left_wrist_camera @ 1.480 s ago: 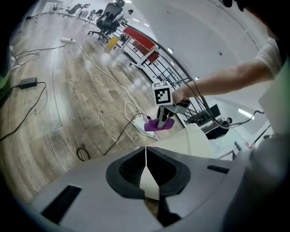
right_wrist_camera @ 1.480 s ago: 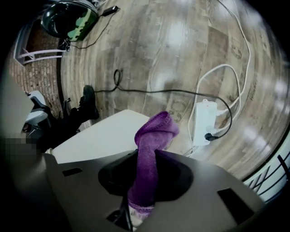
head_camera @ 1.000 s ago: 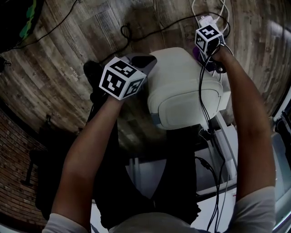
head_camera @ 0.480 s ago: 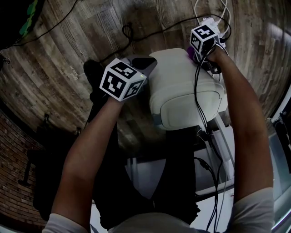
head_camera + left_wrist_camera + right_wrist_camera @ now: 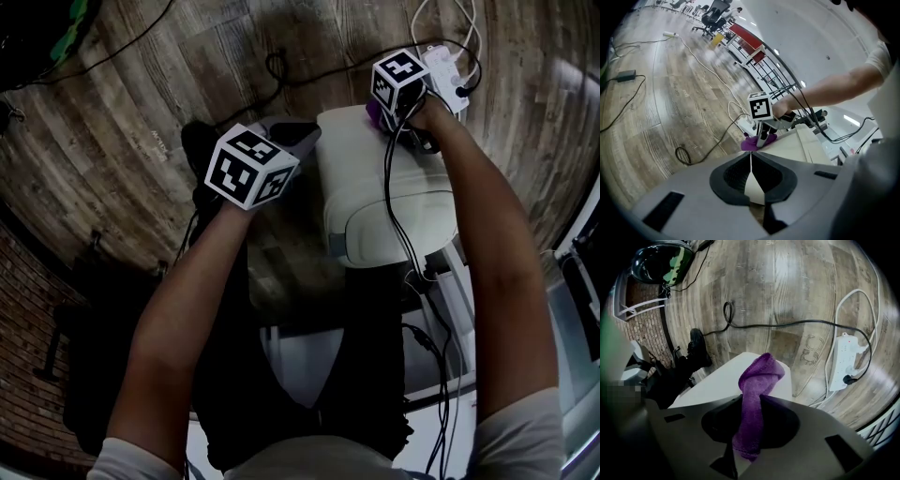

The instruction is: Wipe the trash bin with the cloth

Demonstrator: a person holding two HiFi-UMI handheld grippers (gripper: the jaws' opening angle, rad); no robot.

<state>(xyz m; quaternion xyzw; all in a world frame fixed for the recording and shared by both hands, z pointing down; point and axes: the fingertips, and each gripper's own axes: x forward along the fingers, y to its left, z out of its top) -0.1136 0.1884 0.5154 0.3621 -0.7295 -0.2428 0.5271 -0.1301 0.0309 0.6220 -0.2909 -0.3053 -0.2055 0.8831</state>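
r hand-held gripper [image 5: 750,401] clamps fuzzy purple cloth [image 5: 760,373] on smooth white bin [image 5: 719,385]; l hand-held gripper [image 5: 751,161] closed, empty.

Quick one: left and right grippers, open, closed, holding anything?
Left gripper: closed, nothing between the jaws.
Right gripper: closed on the purple cloth, at the top of the trash bin.

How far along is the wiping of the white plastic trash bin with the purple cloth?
Done: the right gripper has the purple cloth clamped. In hand: that cloth rests on the white plastic trash bin, at its top's far edge. Left: probably the rest of the top and the sides.
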